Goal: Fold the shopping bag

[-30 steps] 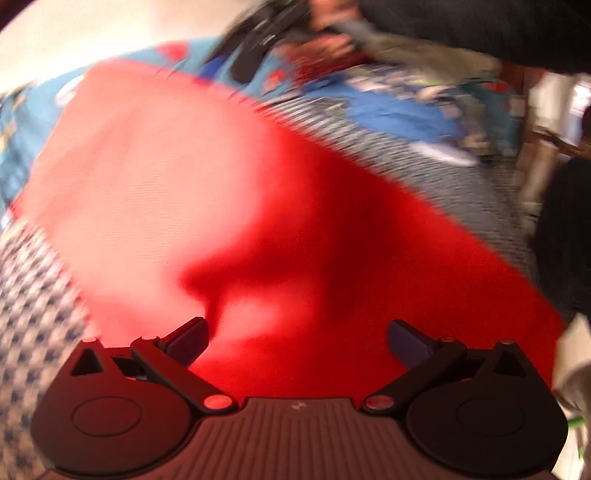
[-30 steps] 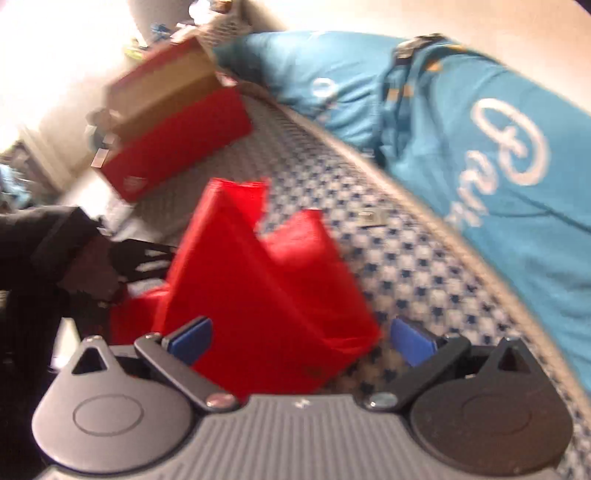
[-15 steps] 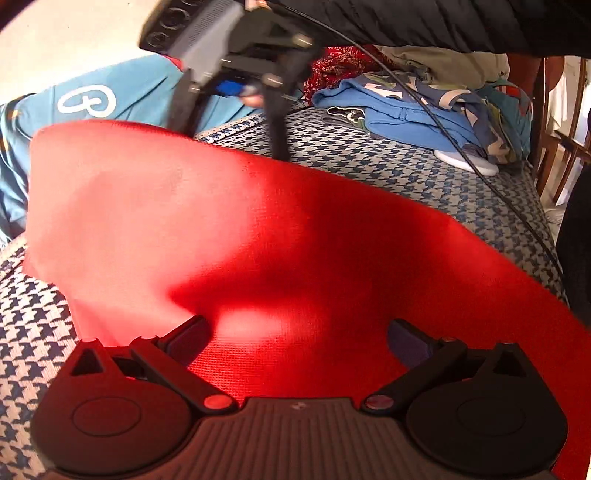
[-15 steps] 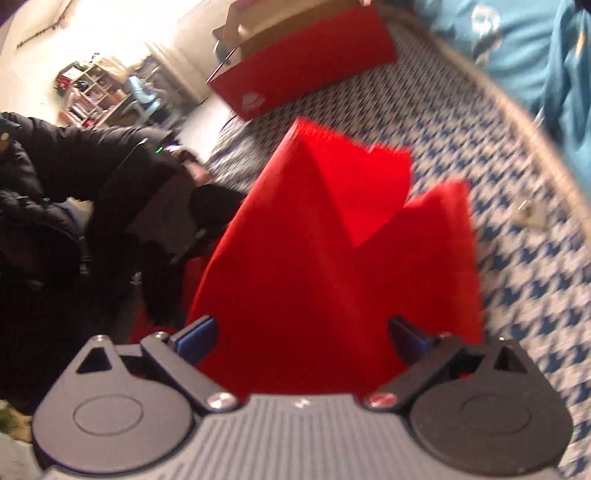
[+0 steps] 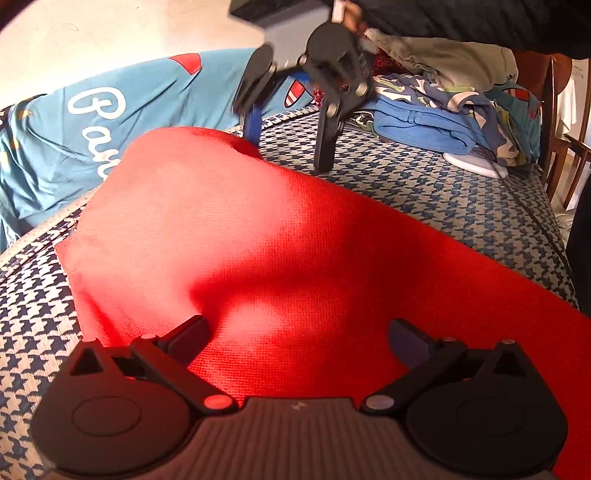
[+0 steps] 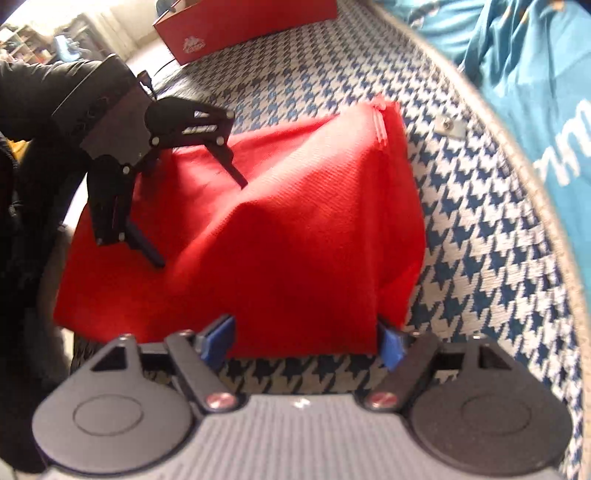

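Note:
A red fabric shopping bag [image 5: 295,251] lies on the houndstooth cover, folded over into a soft mound [image 6: 295,221]. My left gripper [image 5: 299,332] is open, its dark fingers spread wide over the near part of the bag; in the right wrist view the left gripper [image 6: 201,221] has its fingertips down at the fabric. My right gripper [image 6: 304,341] points steeply down at the bag's other end, and its jaws are opening. The bag's edge lies between the blue pads [image 6: 218,339], which do not press on it. The left wrist view shows the right gripper [image 5: 290,140] beyond the bag.
The houndstooth cover [image 5: 443,192] spreads around the bag. A teal cloth with white lettering [image 5: 74,140] lies beside it, with a pile of clothes [image 5: 443,110] behind. A red box [image 6: 251,29] stands farther off. A small metal piece [image 6: 448,127] lies near the bag. A dark sleeve [image 6: 44,92] holds the left gripper.
The bag's raised flap has come down, so the bag is now a lower mound. The right gripper has dropped and tipped down to the bag's edge. The left gripper has barely moved.

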`<move>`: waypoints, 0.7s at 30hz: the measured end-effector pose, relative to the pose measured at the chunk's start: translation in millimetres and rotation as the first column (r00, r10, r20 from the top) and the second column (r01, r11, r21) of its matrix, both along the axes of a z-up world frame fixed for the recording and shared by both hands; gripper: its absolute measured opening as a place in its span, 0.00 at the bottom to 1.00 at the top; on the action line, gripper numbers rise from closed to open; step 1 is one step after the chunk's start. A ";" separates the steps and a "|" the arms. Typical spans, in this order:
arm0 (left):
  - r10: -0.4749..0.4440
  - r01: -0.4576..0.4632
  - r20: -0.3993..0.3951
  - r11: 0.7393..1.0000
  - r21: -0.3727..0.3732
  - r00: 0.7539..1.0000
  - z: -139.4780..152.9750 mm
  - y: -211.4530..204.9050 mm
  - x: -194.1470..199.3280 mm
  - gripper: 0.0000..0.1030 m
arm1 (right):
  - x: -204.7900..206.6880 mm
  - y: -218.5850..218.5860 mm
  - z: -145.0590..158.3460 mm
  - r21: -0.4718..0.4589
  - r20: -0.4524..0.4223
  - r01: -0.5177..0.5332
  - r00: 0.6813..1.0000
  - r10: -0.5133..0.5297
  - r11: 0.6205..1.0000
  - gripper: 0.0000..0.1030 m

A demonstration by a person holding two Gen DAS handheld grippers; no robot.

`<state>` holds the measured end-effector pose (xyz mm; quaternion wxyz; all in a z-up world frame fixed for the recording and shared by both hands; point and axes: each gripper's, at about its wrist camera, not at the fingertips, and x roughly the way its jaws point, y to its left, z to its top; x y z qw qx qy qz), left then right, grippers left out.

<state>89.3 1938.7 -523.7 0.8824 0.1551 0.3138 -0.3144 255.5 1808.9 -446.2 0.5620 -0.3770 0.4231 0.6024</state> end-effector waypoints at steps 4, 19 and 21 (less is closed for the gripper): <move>0.001 -0.001 0.002 1.000 0.001 1.000 1.1 -1.3 0.5 1.00 | -25.5 -4.9 27.2 0.104 0.189 0.158 0.966 -0.175 0.982 1.00; 0.052 -0.052 0.030 0.999 0.000 0.998 3.7 8.6 -11.6 1.00 | -131.1 -0.9 20.3 0.614 0.002 0.577 0.681 -0.732 0.538 0.45; 0.052 -0.052 0.029 0.999 -0.002 0.998 3.6 8.4 -11.3 1.00 | -127.8 0.6 17.6 0.643 -0.034 0.570 0.688 -0.725 0.511 0.45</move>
